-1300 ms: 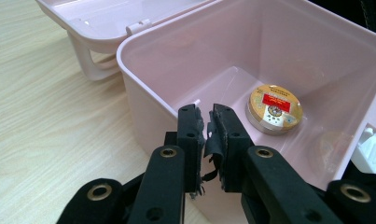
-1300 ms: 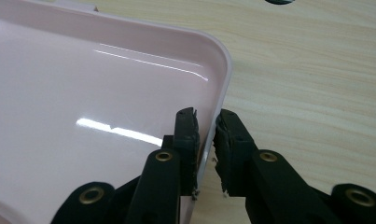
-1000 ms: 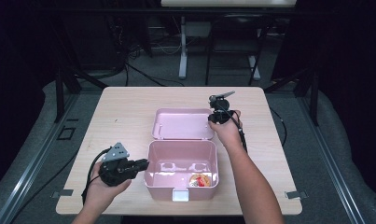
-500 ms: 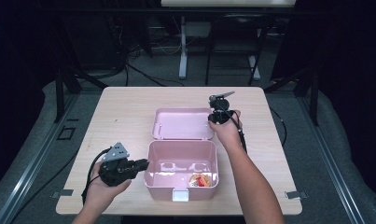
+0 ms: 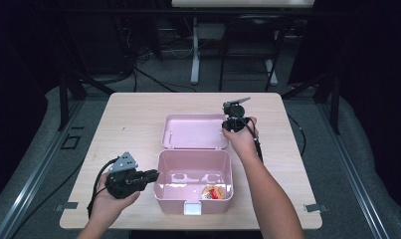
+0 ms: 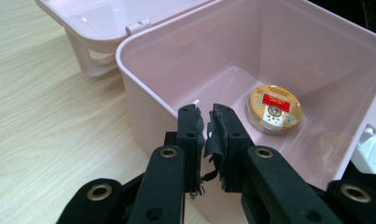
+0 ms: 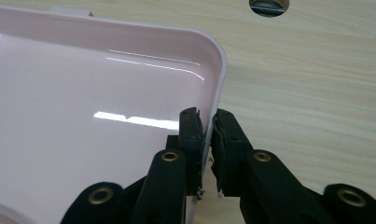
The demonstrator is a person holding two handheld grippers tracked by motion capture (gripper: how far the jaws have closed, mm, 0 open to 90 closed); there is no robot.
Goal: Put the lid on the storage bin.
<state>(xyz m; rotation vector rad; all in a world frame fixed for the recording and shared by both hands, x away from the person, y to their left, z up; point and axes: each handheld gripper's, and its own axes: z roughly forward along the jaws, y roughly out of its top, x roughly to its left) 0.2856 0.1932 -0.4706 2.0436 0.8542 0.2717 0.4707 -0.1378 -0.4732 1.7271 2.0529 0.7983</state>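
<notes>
Box: the pink box (image 5: 194, 181) stands open, its lid (image 7: 97, 116) laid flat behind, probably ready for swinging shut over the round tin (image 6: 274, 108).
Right gripper (image 7: 206, 121): jaws pinched on the lid's edge, rim between the pads.
Left gripper (image 6: 206, 122): jaws nearly together, nothing between; tin just beyond the tips, inside the box.

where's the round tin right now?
The tin lies on the floor of the open pink box, near its front right corner in the high view.
</notes>
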